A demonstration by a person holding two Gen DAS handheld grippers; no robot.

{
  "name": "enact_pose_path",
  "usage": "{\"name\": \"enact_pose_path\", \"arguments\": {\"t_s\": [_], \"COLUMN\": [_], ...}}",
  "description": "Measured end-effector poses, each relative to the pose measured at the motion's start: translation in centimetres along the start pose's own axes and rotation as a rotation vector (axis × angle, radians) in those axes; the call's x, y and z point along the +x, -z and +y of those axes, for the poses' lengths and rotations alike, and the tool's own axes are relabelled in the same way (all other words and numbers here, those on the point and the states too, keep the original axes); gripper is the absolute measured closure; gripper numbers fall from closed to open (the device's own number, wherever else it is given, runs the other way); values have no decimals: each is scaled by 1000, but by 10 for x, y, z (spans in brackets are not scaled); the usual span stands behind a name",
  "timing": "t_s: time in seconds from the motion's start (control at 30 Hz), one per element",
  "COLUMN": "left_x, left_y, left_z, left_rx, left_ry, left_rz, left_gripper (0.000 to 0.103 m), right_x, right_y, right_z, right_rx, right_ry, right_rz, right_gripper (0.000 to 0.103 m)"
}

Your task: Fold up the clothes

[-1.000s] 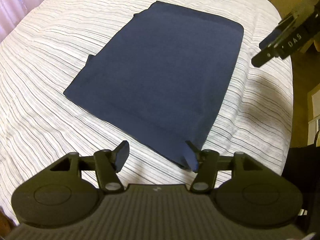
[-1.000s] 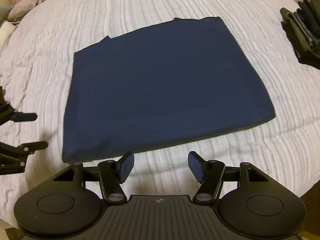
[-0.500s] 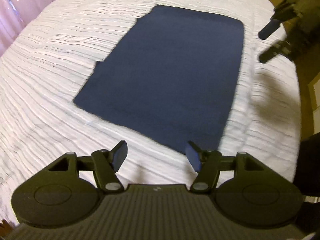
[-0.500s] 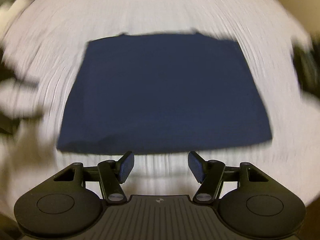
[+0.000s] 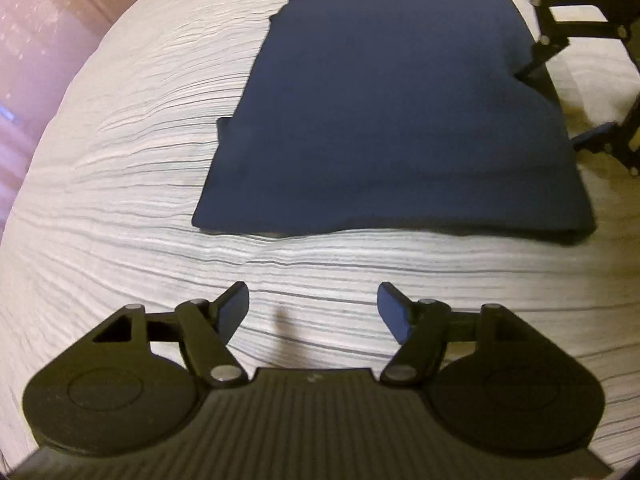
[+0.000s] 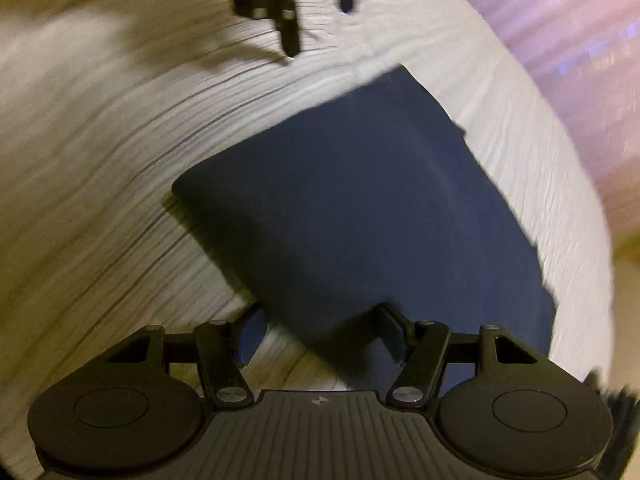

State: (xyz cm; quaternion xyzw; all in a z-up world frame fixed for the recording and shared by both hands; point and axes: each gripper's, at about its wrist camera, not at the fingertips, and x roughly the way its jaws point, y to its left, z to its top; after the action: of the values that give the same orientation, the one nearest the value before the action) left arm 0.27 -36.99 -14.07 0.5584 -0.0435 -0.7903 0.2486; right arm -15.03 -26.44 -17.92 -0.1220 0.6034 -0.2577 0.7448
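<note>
I see a flat, rectangular navy garment (image 5: 392,120) on ribbed white bedding (image 5: 120,200), pink curtain (image 5: 36,40) beside; both my grippers (image 5: 313,312) (image 6: 320,332) gape apart.

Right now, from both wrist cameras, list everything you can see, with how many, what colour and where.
Folded navy blue fabric garment: one, dark navy, flat on the bed, mid-frame in both views.
White ribbed bedspread: one, off-white with thin dark lines, under the garment.
Pink curtain: one, pale pink, beyond the bed's edge.
Left gripper: one, black with blue pads, open, over bare bedspread short of the garment's near edge.
Right gripper: one, black with blue pads, open, straddling the garment's near corner.
</note>
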Motion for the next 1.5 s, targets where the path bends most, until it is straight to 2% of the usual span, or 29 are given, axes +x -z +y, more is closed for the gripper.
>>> {"name": "enact_pose_path", "arguments": {"t_s": [0.13,0.27,0.3,0.33,0.43,0.7,1.0,1.1,1.13,1.17,1.2,1.23,1.27,1.33,1.5], "left_x": [13,20,21,23,29,55,93,101,103,104,104,102,99,90,66], "left_y": [2,1,0,0,-3,-20,-39,-47,-49,-51,-52,-53,-53,-56,-71], "left_z": [-2,-6,-8,-10,-12,-4,-2,3,5,6,6,6,5,8,19], "left_rx": [62,167,203,242,334,479,629,658,666,677,692,714,734,730,720], "left_ry": [-7,-28,-38,-49,-77,-114,-122,-124,-114,-98,-83,-73,-70,-69,-78], "left_rz": [-38,-77,-88,-100,-128,-196,-262,-271,-268,-263,-257,-253,-252,-249,-258], "left_gripper": [27,22,22,21,21,22,23,36,44,61,70,85,91,96,97], "right_x": [10,1,-2,-4,-15,-45,-67,-67,-64,-65,-65,-65,-65,-65,-75], "right_y": [9,14,15,16,14,7,5,5,5,5,5,6,6,7,13], "right_z": [7,-11,-16,-20,-35,-80,-100,-101,-102,-101,-101,-101,-102,-107,-121], "right_rx": [-70,14,35,56,131,337,424,435,435,436,442,448,455,487,567], "right_ry": [86,36,24,11,-24,-59,-66,-76,-78,-82,-85,-85,-84,-88,-95], "right_rz": [-74,-108,-116,-124,-145,-169,-175,-174,-171,-169,-168,-167,-167,-165,-168], "right_gripper": [36,36,50,73,83,86,86,86,86,86,86,86,86,86,86]}}
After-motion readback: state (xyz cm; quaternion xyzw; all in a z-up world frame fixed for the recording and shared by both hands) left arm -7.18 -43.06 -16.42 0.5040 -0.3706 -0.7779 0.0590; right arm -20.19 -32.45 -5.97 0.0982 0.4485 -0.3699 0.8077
